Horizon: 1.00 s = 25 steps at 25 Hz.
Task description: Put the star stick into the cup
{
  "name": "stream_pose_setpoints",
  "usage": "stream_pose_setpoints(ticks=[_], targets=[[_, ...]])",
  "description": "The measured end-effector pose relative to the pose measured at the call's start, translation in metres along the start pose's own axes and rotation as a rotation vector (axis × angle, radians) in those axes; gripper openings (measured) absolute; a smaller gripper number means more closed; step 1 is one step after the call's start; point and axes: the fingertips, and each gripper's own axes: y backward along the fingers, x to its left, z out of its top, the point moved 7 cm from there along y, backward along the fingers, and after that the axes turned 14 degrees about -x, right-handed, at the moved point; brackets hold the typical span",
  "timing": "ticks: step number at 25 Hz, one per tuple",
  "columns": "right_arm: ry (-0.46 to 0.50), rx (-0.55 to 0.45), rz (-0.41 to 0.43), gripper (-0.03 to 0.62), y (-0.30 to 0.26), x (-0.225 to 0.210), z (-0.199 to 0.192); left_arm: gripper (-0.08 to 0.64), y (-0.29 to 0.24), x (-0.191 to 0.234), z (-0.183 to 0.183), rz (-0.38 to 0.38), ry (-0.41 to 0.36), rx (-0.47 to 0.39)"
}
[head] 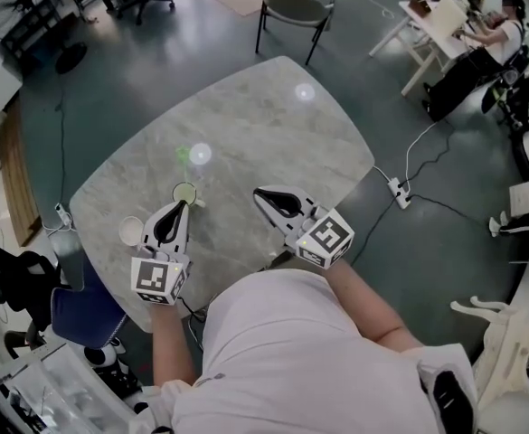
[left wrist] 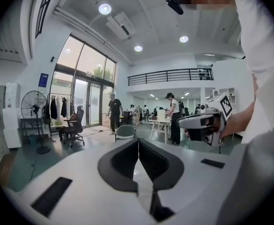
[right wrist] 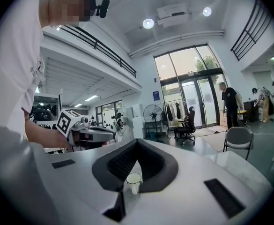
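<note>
A clear cup (head: 184,193) stands upright on the marble table (head: 264,125), just beyond the tip of my left gripper (head: 182,204). A small green thing (head: 183,155), apparently the star stick, lies on the table a little farther out. A second, white cup (head: 131,231) stands left of the left gripper. My right gripper (head: 258,191) hovers to the right of the clear cup, apart from it. In the right gripper view its jaws (right wrist: 137,143) are shut and empty, with a cup (right wrist: 133,182) on the table ahead. The left gripper (left wrist: 138,142) is shut on nothing.
The table's near edge runs under both grippers. A grey chair (head: 293,9) stands at the far side. A power strip and cables (head: 398,190) lie on the floor to the right. People sit and stand at desks in the background.
</note>
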Motion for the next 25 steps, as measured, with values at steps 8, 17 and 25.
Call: stream_pose_setpoints(ticks=[8, 17, 25], targets=[[-0.021, 0.04, -0.037, 0.011, 0.013, -0.001, -0.012, 0.0, 0.01, -0.01, -0.008, 0.01, -0.007, 0.022], [-0.084, 0.037, -0.056, 0.011, 0.018, 0.001, -0.015, 0.0, 0.017, -0.011, -0.013, 0.022, 0.011, 0.036], [-0.148, 0.029, -0.064, 0.011, 0.023, 0.001, -0.02, 0.0, 0.017, -0.012, -0.012, 0.041, 0.024, 0.034]])
